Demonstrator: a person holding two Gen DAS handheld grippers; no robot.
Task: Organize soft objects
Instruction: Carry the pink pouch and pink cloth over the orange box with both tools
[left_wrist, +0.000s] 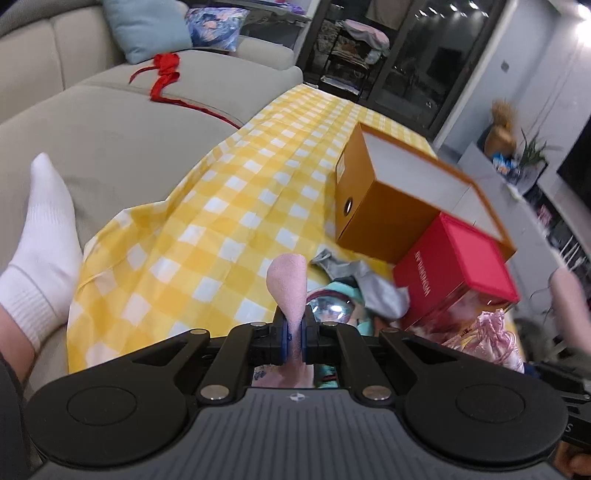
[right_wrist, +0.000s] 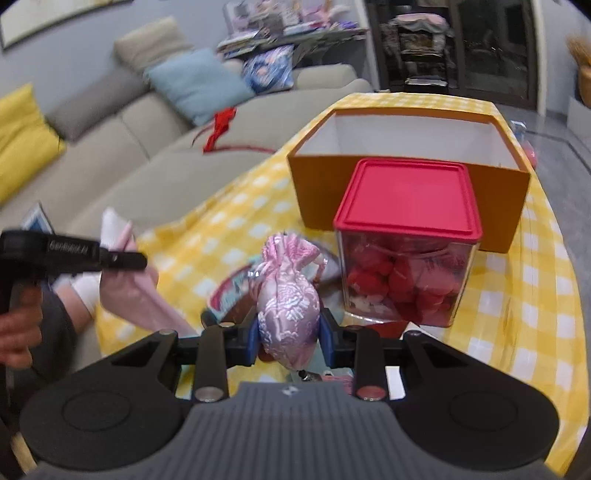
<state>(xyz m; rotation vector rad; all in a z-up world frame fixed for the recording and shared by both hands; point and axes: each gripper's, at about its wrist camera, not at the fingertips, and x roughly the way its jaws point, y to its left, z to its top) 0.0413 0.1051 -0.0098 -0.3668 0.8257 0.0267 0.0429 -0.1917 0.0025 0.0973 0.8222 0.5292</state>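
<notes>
**Q:** Soft objects: where are they, and what holds them?

**A:** Pink cloth (left_wrist: 290, 284) is pinched between the closed jaws of the left gripper (left_wrist: 294, 341), above the yellow checked tablecloth (left_wrist: 207, 206). Pink brocade pouch (right_wrist: 290, 299) is clamped at its belly by the right gripper (right_wrist: 289, 338), near the red-lidded clear box (right_wrist: 408, 236).

**Q:** How will they handle?

**A:** Both look light and limp. The cloth likely droops, so a mid-fold pinch suits it. The satin pouch seems slippery; its gathered neck may grip better. The open orange box (right_wrist: 410, 129), farther back, looks a likely destination.
</notes>
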